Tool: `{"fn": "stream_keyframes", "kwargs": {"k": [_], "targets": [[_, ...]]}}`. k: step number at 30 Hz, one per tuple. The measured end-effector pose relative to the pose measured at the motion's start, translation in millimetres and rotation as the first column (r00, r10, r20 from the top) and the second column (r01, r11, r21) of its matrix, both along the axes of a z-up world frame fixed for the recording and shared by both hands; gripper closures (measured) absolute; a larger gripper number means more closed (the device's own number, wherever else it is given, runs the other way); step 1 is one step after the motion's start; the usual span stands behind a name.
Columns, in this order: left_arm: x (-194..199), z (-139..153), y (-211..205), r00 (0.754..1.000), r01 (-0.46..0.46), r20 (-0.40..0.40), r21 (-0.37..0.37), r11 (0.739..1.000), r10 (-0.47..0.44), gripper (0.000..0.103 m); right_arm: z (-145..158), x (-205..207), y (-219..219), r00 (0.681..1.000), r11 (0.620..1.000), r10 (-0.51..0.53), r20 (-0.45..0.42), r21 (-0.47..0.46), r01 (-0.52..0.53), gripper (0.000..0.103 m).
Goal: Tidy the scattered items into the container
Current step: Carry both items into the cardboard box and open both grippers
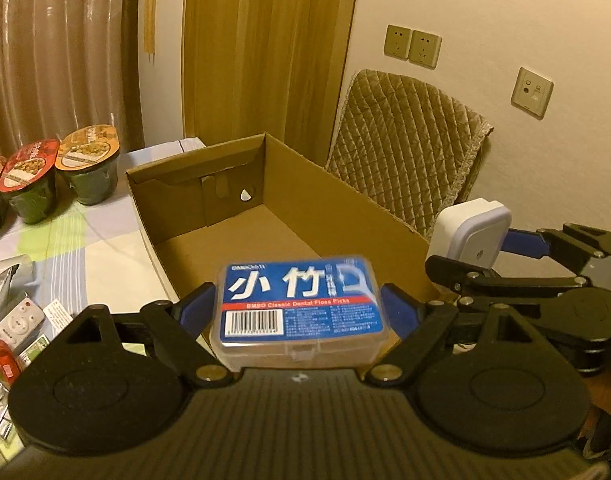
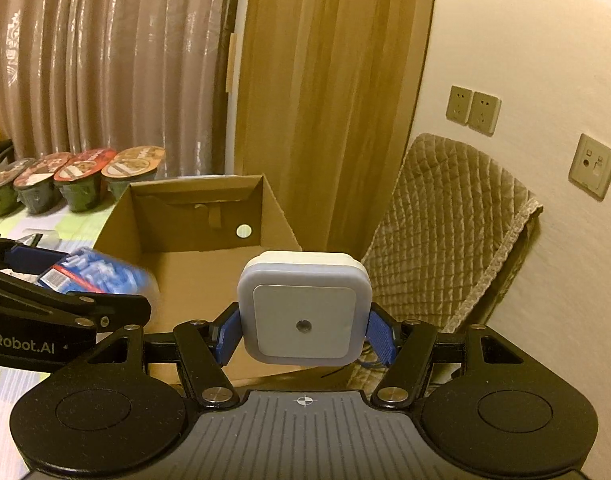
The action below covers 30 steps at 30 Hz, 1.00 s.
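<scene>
Cardboard box ahead; left gripper clamps floss case (right gripper grips night-light).

Right gripper clamps square white night light, blue pads on both sides. Open cardboard box behind it. Left gripper at box's left edge, holding blue floss box.

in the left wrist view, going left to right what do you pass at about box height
snack cups → cardboard box → quilted chair back → white square device held in the right gripper. Nearer the camera, the left gripper grips the blue floss pick case.
</scene>
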<state>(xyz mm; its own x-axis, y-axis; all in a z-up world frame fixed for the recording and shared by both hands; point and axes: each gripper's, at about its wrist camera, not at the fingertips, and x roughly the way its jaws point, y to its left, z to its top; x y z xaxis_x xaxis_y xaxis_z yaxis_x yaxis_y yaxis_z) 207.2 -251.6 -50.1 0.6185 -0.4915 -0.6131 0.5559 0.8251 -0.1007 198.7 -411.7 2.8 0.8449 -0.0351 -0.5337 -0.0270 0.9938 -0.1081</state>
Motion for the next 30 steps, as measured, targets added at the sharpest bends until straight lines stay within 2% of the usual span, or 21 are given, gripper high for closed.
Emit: {"fn": "stream_keyframes", "kwargs": {"k": [14, 26, 27, 28, 29, 30], "targets": [[-2, 6, 17, 0.999, -0.035, -0.007, 0.009, 0.999, 0.035, 0.018, -2, 7, 10, 0.999, 0.999, 0.036, -0.017, 0.019, -0.036, 0.036], [1, 10, 50, 0.993, -0.115, -0.023, 0.016, 0.993, 0.116, 0.018, -7, 33, 35, 0.987, 0.991, 0.131, -0.095, 0.054, -0.126, 0.036], [2, 10, 52, 0.992, -0.122, -0.025, 0.017, 0.992, 0.122, 0.018, -7, 35, 38, 0.986, 0.99, 0.138, -0.098, 0.047, -0.134, 0.032], [2, 10, 55, 0.992, -0.126, -0.027, 0.016, 0.992, 0.127, 0.018, -6, 35, 41, 0.986, 0.99, 0.139, -0.096, 0.036, -0.136, 0.022], [2, 9, 57, 0.991, -0.13, -0.028, 0.014, 0.991, 0.131, 0.018, -6, 35, 43, 0.987, 0.991, 0.135, -0.085, 0.029, -0.133, 0.004], [2, 9, 59, 0.99, -0.134, -0.03, 0.012, 0.991, 0.134, 0.018, -5, 33, 44, 0.988, 0.991, 0.134, -0.072, 0.032, -0.132, 0.004]]}}
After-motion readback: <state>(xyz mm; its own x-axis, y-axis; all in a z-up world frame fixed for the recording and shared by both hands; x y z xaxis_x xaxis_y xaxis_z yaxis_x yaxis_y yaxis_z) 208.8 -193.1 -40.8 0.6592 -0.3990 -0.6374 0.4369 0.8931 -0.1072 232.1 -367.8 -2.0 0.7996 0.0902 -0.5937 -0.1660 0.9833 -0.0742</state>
